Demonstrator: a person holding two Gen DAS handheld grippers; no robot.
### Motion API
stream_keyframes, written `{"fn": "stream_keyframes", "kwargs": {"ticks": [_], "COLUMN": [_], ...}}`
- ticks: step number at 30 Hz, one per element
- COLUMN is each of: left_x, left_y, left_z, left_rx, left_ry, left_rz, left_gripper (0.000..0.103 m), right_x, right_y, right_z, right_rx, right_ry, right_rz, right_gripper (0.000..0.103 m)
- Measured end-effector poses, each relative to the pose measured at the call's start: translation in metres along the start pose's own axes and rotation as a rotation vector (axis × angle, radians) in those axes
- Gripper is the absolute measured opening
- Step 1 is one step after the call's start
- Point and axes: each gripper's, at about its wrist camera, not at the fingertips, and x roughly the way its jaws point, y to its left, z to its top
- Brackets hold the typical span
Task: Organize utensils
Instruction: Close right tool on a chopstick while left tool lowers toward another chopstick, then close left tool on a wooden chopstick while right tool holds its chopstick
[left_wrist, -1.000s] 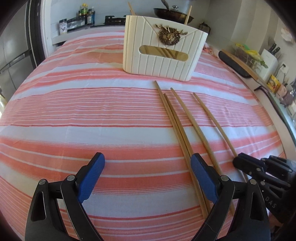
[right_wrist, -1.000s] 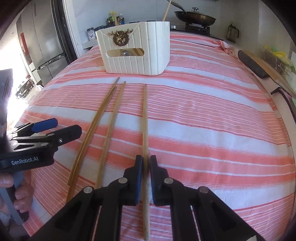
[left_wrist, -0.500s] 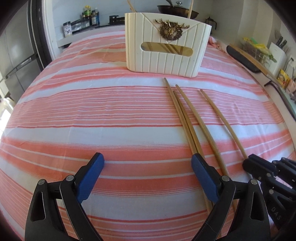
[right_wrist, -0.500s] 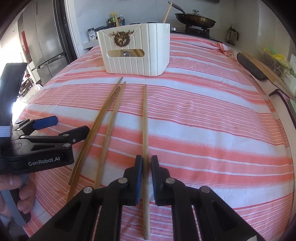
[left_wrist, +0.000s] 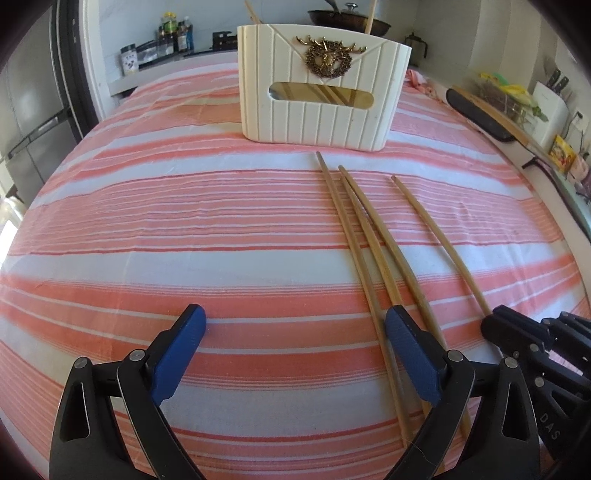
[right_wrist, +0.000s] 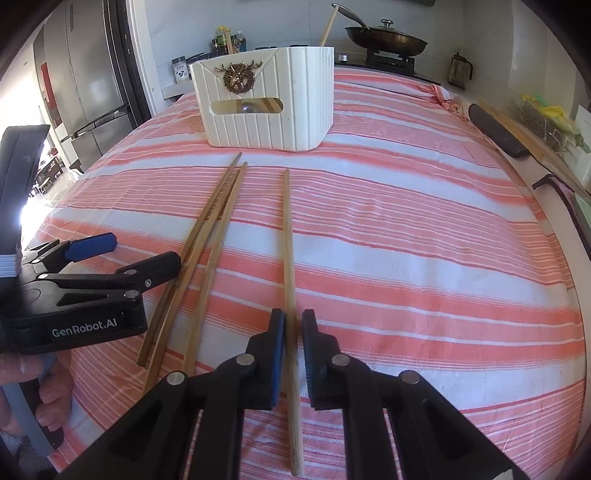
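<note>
right tool (right_wrist: 293, 328): pinching slim round bamboo chopstick (right_wrist: 287, 236) | left tool (left_wrist: 295, 328): spread over striped cloth (left_wrist: 184, 229)

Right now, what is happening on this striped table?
A person is tidying long wooden chopsticks into the white holder. The right gripper has its jaws shut on the single chopstick, which lies flat on the striped cloth. The left gripper hovers with its jaws wide open and holds nothing. Three more chopsticks lie beside it.
</note>
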Motion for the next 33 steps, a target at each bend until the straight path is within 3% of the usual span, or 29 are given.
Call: {"fn": "stream_keyframes", "kwargs": {"ticks": [3, 4, 6, 8, 10, 12, 14, 24, 27, 28, 29, 30, 31, 32, 33], "left_x": [0.003, 0.002, -0.002, -0.007, -0.009, -0.01, -0.013, -0.038, -0.042, -0.042, -0.044, -0.045, -0.048, -0.05, -0.053], "left_y": [-0.011, -0.013, -0.014, -0.014, -0.012, -0.007, 0.001, 0.082, 0.095, 0.097, 0.097, 0.096, 0.095, 0.095, 0.095], "left_z": [0.0, -0.001, -0.002, -0.003, -0.004, -0.005, -0.007, -0.03, -0.033, -0.033, -0.033, -0.033, -0.034, -0.034, -0.035], "left_rx": [0.048, 0.054, 0.066, 0.081, 0.085, 0.076, 0.06, -0.052, -0.055, -0.046, -0.031, -0.013, 0.004, 0.02, 0.036], "left_ry": [0.008, 0.006, -0.009, -0.021, -0.025, -0.023, -0.019, 0.013, 0.031, 0.037, 0.04, 0.038, 0.032, 0.02, 0.013], "left_rz": [0.049, 0.043, 0.025, 0.008, 0.004, -0.009, -0.01, 0.027, -0.027, -0.061, -0.09, -0.09, -0.062, -0.041, -0.042], "left_gripper": [0.097, 0.092, 0.075, 0.038, 0.016, 0.006, 0.004, 0.005, 0.011, 0.022, 0.041, 0.054, 0.075, 0.079, 0.079], "right_x": [0.003, 0.004, 0.005, 0.005, 0.005, 0.004, 0.003, -0.018, -0.023, -0.024, -0.024, -0.025, -0.026, -0.028, -0.029], "right_y": [0.003, 0.005, 0.005, 0.003, 0.001, -0.001, -0.004, -0.035, -0.041, -0.043, -0.045, -0.045, -0.046, -0.047, -0.047], "right_z": [0.003, 0.004, 0.006, 0.008, 0.007, 0.006, 0.005, -0.019, -0.023, -0.024, -0.024, -0.025, -0.025, -0.025, -0.025], "right_rx": [-0.023, -0.037, -0.05, -0.042, -0.038, -0.03, -0.017, 0.039, 0.061, 0.069, 0.076, 0.08, 0.083, 0.083, 0.081], "right_ry": [0.005, 0.006, 0.005, 0.01, 0.013, 0.013, 0.011, 0.032, 0.03, 0.028, 0.029, 0.028, 0.024, 0.018, 0.014], "right_rz": [-0.009, -0.014, -0.011, 0.0, 0.006, 0.007, 0.007, -0.042, -0.029, -0.019, -0.011, -0.005, -0.002, -0.004, -0.003], "right_gripper": [0.01, 0.01, 0.01, 0.01, 0.009, 0.007, 0.007, 0.007, 0.009, 0.009, 0.014, 0.026, 0.033, 0.042, 0.042]}}
